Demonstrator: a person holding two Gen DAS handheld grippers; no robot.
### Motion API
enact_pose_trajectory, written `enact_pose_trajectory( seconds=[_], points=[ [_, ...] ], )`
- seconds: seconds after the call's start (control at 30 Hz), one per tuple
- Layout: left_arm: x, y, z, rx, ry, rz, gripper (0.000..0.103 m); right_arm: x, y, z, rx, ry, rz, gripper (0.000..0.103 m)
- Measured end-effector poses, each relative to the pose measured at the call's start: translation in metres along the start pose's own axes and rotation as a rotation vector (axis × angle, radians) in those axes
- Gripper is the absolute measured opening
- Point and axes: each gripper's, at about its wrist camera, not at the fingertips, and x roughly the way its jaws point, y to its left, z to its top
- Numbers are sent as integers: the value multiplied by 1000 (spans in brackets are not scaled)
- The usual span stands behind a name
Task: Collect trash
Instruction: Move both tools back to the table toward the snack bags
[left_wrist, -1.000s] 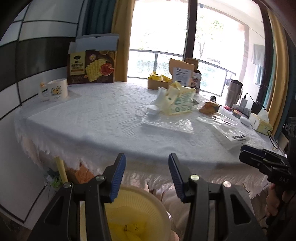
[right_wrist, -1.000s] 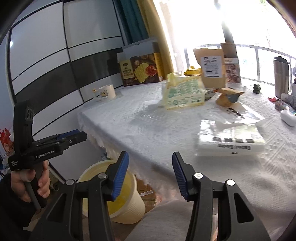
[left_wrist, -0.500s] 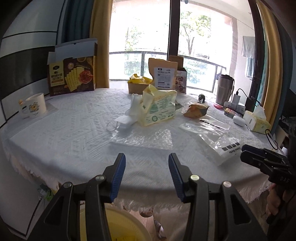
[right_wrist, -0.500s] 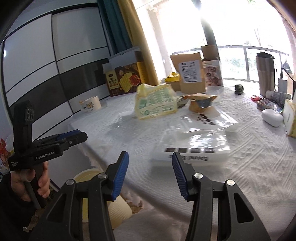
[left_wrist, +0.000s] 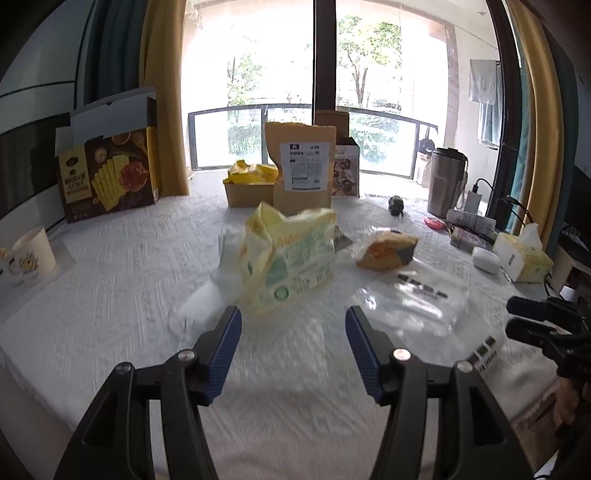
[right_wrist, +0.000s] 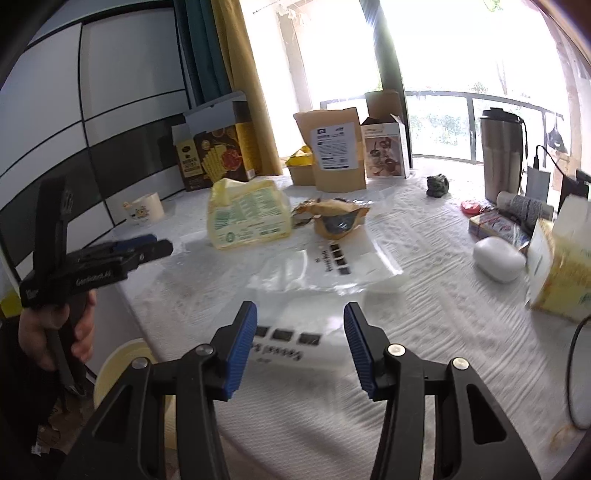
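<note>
A crumpled yellow-green snack bag (left_wrist: 290, 258) stands mid-table, with white crumpled paper (left_wrist: 221, 273) at its left. A brown crumpled wrapper (left_wrist: 386, 249) lies to its right. Clear plastic bags (left_wrist: 413, 306) lie flat nearer the front right. My left gripper (left_wrist: 293, 347) is open and empty, just short of the yellow-green bag. My right gripper (right_wrist: 299, 343) is open and empty over a clear plastic bag (right_wrist: 288, 336). The yellow-green bag (right_wrist: 249, 214), the brown wrapper (right_wrist: 336, 218) and a pale yellow bin (right_wrist: 129, 369) below the table edge show in the right wrist view.
On the white tablecloth (left_wrist: 110, 295) stand a cracker box (left_wrist: 107, 162), a kraft pouch (left_wrist: 301, 170), a mug (left_wrist: 29, 254), a steel tumbler (left_wrist: 445, 181), a tissue box (left_wrist: 524, 254) and a white case (right_wrist: 498, 258). Cables lie at the right.
Both grippers have moved up and forward over the table. The bin has left the left wrist view. The left gripper's jaws stand wider apart.
</note>
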Motion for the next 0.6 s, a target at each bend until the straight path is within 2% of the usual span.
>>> enact_pose_trajectory(
  seconds=[0.13, 0.23, 0.5, 0.6],
  points=[
    [24, 2, 19, -10, 2, -14, 60, 9, -7, 16, -23, 10, -1, 47],
    [45, 3, 29, 1, 35, -2, 60, 18, -12, 28, -30, 14, -11, 47],
    [78, 7, 40, 30, 44, 15, 60, 50, -32, 59, -21, 29, -32, 47],
    [87, 10, 42, 15, 53, 12, 60, 63, -38, 68, -5, 44, -43, 57]
  ],
)
